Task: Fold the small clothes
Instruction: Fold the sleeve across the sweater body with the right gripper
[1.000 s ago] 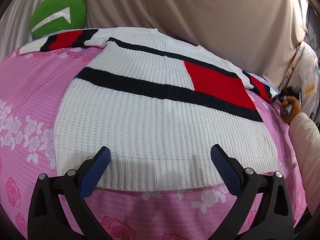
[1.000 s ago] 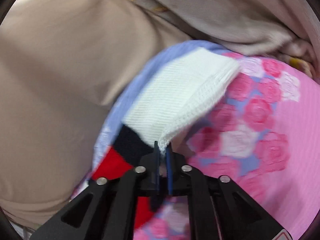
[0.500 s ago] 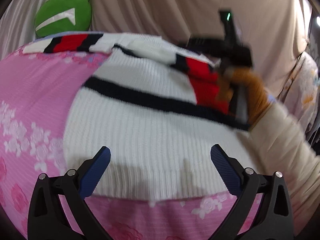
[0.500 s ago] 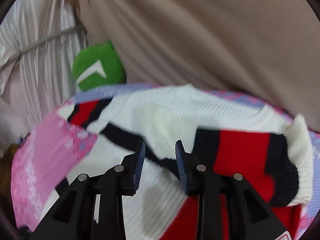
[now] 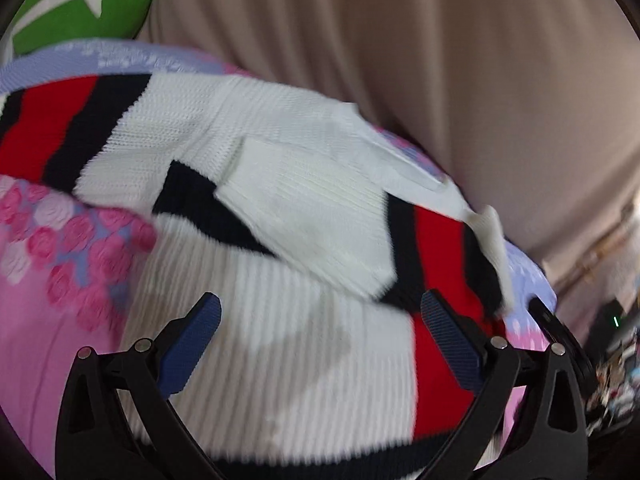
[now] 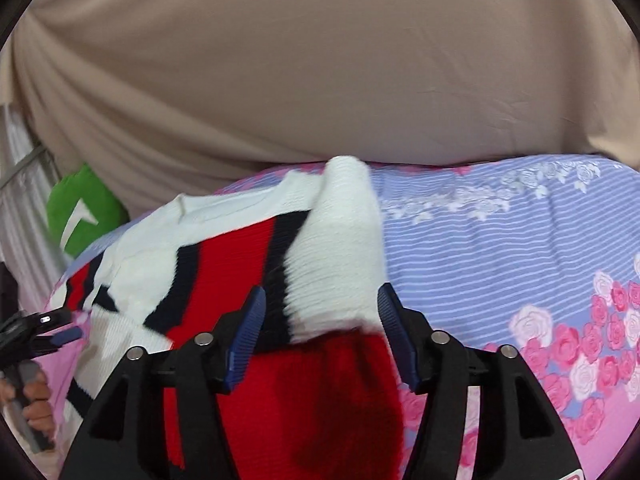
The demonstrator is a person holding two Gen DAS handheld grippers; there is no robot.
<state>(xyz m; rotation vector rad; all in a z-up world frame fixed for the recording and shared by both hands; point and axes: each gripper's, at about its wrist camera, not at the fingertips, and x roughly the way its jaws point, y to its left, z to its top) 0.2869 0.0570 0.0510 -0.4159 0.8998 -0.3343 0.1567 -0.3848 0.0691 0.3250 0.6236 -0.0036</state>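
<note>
A white knit sweater [image 5: 280, 380] with navy and red stripes lies flat on the pink rose bedspread [image 5: 36, 340]. One sleeve [image 5: 316, 220] is folded across its chest, while the other sleeve [image 5: 60, 120] stretches out to the left. My left gripper [image 5: 320, 332] hovers open over the sweater body with nothing between its fingers. My right gripper [image 6: 322, 328] is over the folded shoulder [image 6: 340, 256]. Its jaws are opening, and the knit lies under and beyond them with no pad pressing on it. The left gripper [image 6: 44, 324] also shows at the right wrist view's left edge, held by a hand [image 6: 36, 400].
A green cushion [image 5: 80, 0] sits at the bed's far left corner. A beige curtain [image 6: 320, 60] hangs right behind the bed. The blue striped part of the bedspread [image 6: 500, 248] lies right of the sweater. Blurred clutter [image 5: 616, 376] shows off the bed's right side.
The right gripper carried the sleeve cuff across onto the sweater's chest, then let go and its jaws parted. The left gripper moved from the hem up over the body, still open.
</note>
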